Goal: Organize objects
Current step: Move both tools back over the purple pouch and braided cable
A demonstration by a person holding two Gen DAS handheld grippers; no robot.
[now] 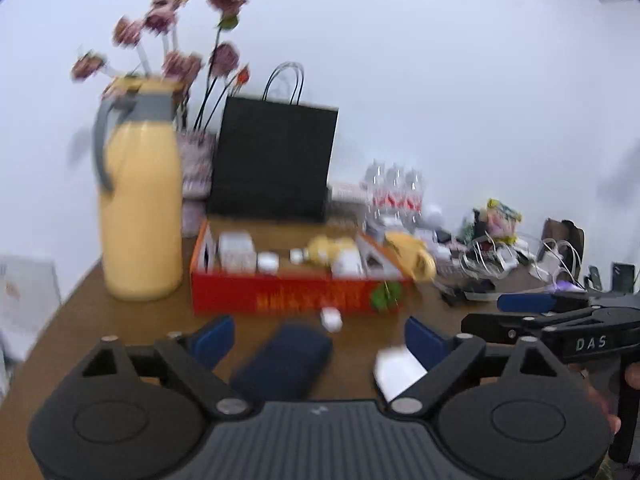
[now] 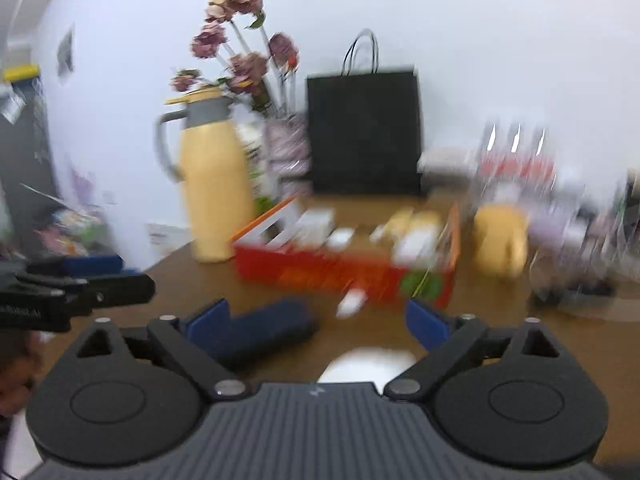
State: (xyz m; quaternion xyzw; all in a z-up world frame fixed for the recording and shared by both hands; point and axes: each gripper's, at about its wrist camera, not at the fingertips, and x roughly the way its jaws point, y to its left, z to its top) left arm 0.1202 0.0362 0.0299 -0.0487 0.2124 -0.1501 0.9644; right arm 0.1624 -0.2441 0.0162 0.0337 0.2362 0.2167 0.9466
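Observation:
Both views are blurred by motion. A red open box (image 1: 296, 294) holding small white boxes and yellow items stands mid-table; it also shows in the right wrist view (image 2: 344, 274). A dark blue case (image 1: 286, 360) (image 2: 260, 334), a small white item (image 1: 331, 319) (image 2: 352, 302) and a white flat object (image 1: 398, 370) (image 2: 370, 364) lie on the table in front of it. My left gripper (image 1: 320, 338) is open and empty above the blue case. My right gripper (image 2: 318, 324) is open and empty; it also shows at the right of the left wrist view (image 1: 500, 312).
A yellow jug (image 1: 140, 208) (image 2: 212, 196) stands left of the box. A black paper bag (image 1: 276, 160) (image 2: 364, 132) and dried flowers (image 1: 176, 40) stand behind. A yellow mug (image 2: 500, 240), bottles (image 1: 396, 192) and cable clutter (image 1: 500, 252) fill the right side. The brown table (image 1: 120, 320) drops off at the left.

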